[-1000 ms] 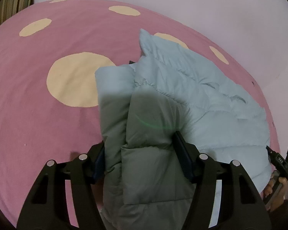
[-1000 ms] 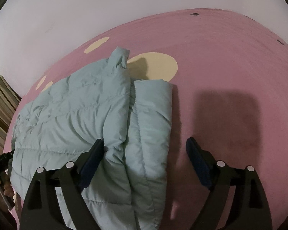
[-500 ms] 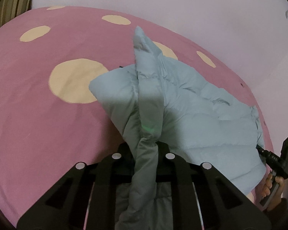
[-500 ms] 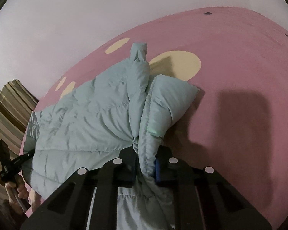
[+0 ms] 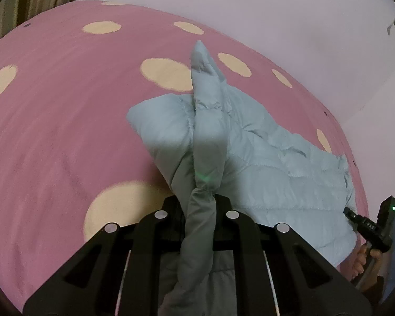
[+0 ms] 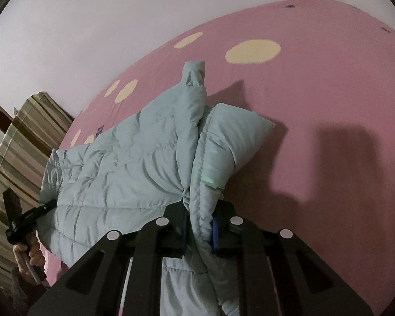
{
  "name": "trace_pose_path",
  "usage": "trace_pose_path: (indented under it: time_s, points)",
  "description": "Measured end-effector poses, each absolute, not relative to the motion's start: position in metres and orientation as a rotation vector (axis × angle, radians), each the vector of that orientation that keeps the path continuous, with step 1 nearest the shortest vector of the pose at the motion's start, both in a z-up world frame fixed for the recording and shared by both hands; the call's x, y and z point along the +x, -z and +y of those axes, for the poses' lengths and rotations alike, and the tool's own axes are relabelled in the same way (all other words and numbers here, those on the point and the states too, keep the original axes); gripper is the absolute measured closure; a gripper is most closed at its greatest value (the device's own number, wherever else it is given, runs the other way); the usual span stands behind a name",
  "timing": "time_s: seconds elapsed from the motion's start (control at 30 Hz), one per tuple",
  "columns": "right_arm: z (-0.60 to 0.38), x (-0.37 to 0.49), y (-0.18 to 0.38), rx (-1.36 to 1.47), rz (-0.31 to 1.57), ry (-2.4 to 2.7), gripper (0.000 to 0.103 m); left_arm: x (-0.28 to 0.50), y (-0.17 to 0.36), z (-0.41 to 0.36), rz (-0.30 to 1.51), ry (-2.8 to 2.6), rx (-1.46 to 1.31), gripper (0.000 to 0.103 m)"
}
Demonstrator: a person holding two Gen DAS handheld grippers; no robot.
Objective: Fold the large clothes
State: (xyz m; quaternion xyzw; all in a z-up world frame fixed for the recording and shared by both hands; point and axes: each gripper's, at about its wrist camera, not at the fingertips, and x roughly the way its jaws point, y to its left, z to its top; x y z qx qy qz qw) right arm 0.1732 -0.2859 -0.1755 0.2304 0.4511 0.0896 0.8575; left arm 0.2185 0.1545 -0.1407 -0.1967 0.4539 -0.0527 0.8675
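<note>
Your left tool (image 5: 201, 205) and right tool (image 6: 200, 218) each pinch a bunched edge of the pale blue quilted puffer jacket (image 5: 263, 158), soft, light and slippery, lifted off the pink spotted bed (image 5: 65, 131).

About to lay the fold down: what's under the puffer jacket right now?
Under the puffer jacket only the pink spotted bedspread shows around its edges. Both grippers, left and right, pinch it; whatever lies beneath its middle is covered.

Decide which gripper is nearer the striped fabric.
Left. The left gripper grips the jacket's end beside the striped fabric; the right gripper grips the opposite end, away from it.
</note>
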Motion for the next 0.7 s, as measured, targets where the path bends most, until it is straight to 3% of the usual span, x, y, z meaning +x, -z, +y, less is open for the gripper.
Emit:
trace_pose_path:
  time_s: [0.4, 0.5, 0.6, 0.67, 0.7]
  points:
    - [-0.267, 0.125, 0.19, 0.471, 0.977, -0.206, 0.09, 0.153, 0.154, 0.171, 0.964, 0.093, -0.444, 0.091]
    - [-0.267, 0.126, 0.189, 0.465, 0.971, -0.2, 0.088, 0.154, 0.156, 0.17, 0.972, 0.095, -0.426, 0.086]
    - [-0.269, 0.118, 0.187, 0.462, 0.965, -0.193, 0.083, 0.155, 0.154, 0.173, 0.995, 0.074, -0.418, 0.07]
    - [-0.272, 0.111, 0.186, 0.47, 0.963, -0.175, 0.077, 0.151, 0.152, 0.177, 0.997, 0.061, -0.436, 0.047]
    - [-0.274, 0.109, 0.185, 0.473, 0.964, -0.169, 0.074, 0.149, 0.15, 0.18, 0.99, 0.055, -0.45, 0.044]
